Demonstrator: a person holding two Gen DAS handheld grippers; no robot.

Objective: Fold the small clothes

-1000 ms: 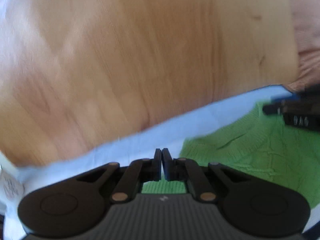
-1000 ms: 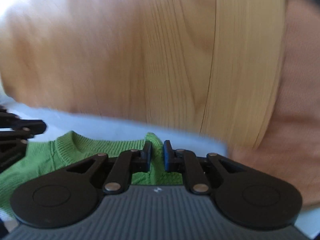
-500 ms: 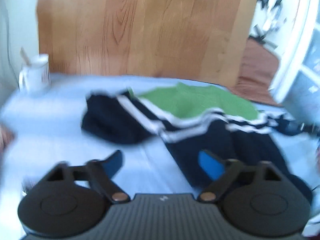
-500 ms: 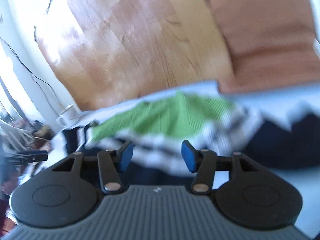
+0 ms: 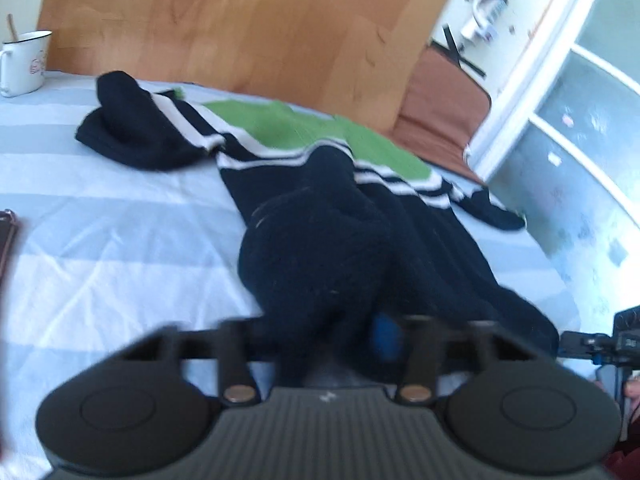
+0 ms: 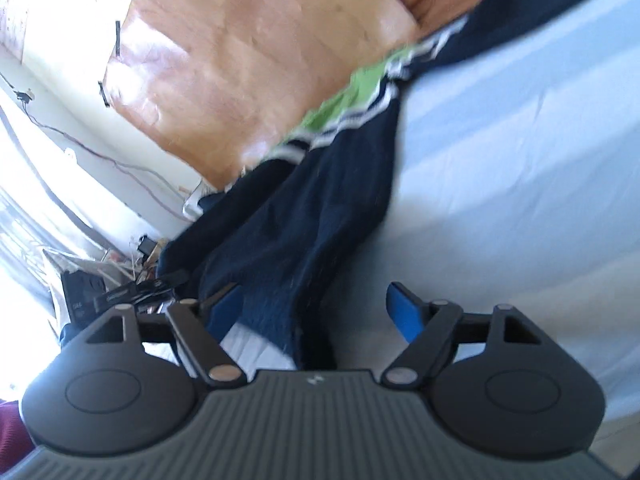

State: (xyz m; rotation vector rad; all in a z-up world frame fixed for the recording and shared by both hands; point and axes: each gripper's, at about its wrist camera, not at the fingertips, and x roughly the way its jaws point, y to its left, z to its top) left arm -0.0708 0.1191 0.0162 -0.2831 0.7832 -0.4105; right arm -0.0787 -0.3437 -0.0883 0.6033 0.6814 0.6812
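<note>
A small sweater (image 5: 320,240), navy with white stripes and a green top, lies spread on the light blue striped cloth (image 5: 112,232). My left gripper (image 5: 324,332) is open, its jaws set on either side of a bunched navy hem fold. In the right wrist view the same sweater (image 6: 320,208) hangs toward the camera, and my right gripper (image 6: 316,312) is open with the navy hem edge between its blue pads (image 6: 404,316). The left pad of the left gripper is hidden by fabric.
A white enamel mug (image 5: 24,62) stands at the far left on the cloth. A wooden board (image 5: 240,20) leans behind the table. A dark object (image 5: 6,240) lies at the left edge. The other gripper (image 5: 600,344) shows at the right edge.
Both grippers let go of the green collar end, opened and pulled back to the sweater's navy hem. The views now show the whole sweater instead of the wooden board close up.
</note>
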